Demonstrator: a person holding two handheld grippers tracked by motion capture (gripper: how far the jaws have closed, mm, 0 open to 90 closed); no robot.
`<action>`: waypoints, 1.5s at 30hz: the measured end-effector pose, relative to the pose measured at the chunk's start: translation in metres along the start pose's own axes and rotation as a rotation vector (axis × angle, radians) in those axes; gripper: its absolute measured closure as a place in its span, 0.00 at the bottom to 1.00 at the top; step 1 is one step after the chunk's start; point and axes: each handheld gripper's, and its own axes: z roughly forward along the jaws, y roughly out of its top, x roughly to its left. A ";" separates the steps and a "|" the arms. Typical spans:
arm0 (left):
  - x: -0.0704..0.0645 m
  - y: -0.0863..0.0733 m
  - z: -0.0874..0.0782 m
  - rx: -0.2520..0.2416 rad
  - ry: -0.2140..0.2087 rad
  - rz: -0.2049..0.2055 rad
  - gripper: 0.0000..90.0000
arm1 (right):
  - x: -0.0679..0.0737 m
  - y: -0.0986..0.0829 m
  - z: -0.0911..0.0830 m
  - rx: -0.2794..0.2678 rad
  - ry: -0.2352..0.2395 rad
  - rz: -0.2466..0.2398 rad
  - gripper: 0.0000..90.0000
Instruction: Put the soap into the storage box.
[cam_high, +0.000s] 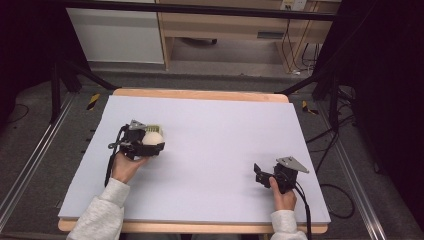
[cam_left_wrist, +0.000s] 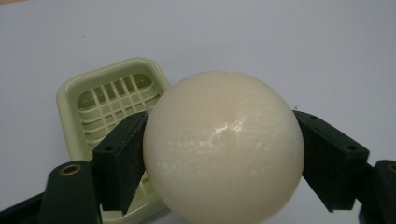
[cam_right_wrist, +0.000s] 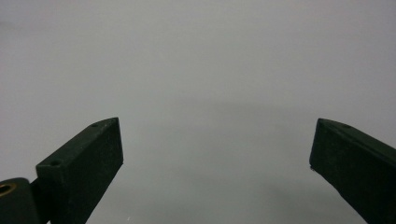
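We see the cream ball (cam_left_wrist: 223, 149) covering the near right part of the pale green grid tray (cam_left_wrist: 109, 100), and the ball's underside is cut off below.

no legible text, labels, brands or numbers anywhere; nothing printed on the ball, the tray or the counter.

Lab (black rig frame (cam_high: 75, 70), cables (cam_high: 327, 145))

Both grippers, the left gripper (cam_high: 146, 142) and the right gripper (cam_high: 261, 175), are black, each topped by a grey 3-cornered plate and trailing a black cable. The person wears light grey sleeves (cam_high: 102, 212). Each has 2 blocky jaws with small screw holes.
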 end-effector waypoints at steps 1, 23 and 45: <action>0.001 0.000 0.001 0.001 0.001 -0.003 0.25 | 0.000 0.000 0.000 0.000 0.000 0.000 0.03; 0.029 0.004 0.011 0.008 0.039 -0.042 0.25 | 0.000 0.000 0.000 0.001 0.000 0.000 0.03; 0.038 -0.002 0.031 0.054 0.064 -0.047 0.25 | 0.000 0.000 0.000 0.001 -0.001 0.000 0.03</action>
